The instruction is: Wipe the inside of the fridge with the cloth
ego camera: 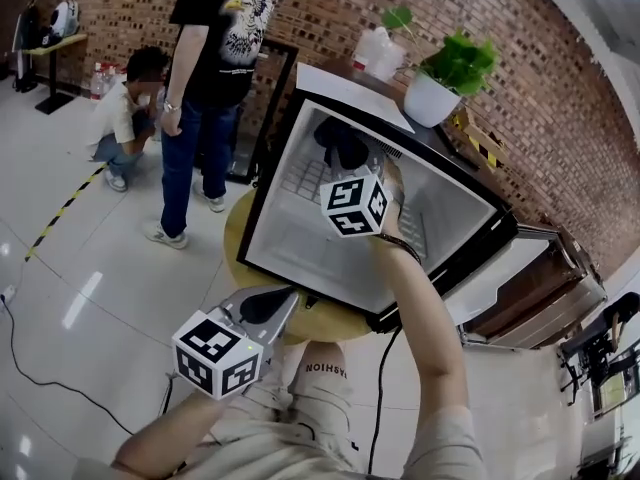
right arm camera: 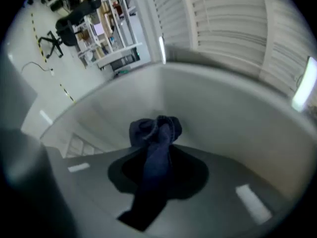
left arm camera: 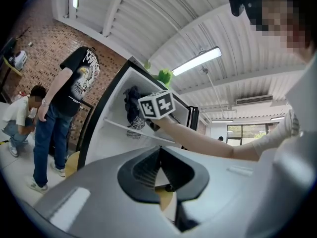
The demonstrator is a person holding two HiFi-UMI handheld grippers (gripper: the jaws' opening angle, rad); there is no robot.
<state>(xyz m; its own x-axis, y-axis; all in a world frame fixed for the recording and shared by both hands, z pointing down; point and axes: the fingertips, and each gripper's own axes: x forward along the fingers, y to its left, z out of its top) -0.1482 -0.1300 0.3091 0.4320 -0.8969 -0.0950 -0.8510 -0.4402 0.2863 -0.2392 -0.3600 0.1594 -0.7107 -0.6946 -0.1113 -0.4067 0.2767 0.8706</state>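
A small white-lined fridge (ego camera: 300, 243) stands open on a round wooden table (ego camera: 238, 230). My right gripper (ego camera: 352, 176) reaches into its upper part, shut on a dark blue cloth (ego camera: 338, 140). In the right gripper view the cloth (right arm camera: 157, 139) bunches at the jaw tips against the fridge's white inner wall (right arm camera: 233, 118), and a tail of it hangs back between the jaws of the right gripper (right arm camera: 156, 150). My left gripper (ego camera: 262, 311) hovers outside, below the fridge's front edge, shut and holding nothing. From the left gripper (left arm camera: 159, 157) I see the fridge (left arm camera: 111, 133) and the cloth (left arm camera: 132, 103).
The fridge door (ego camera: 515, 273) swings open to the right. A potted plant (ego camera: 447, 76) and a white container (ego camera: 376, 52) sit on top of the fridge. One person stands (ego camera: 215, 78) and another crouches (ego camera: 122, 118) on the floor at the left. A cable (ego camera: 380, 388) hangs below the table.
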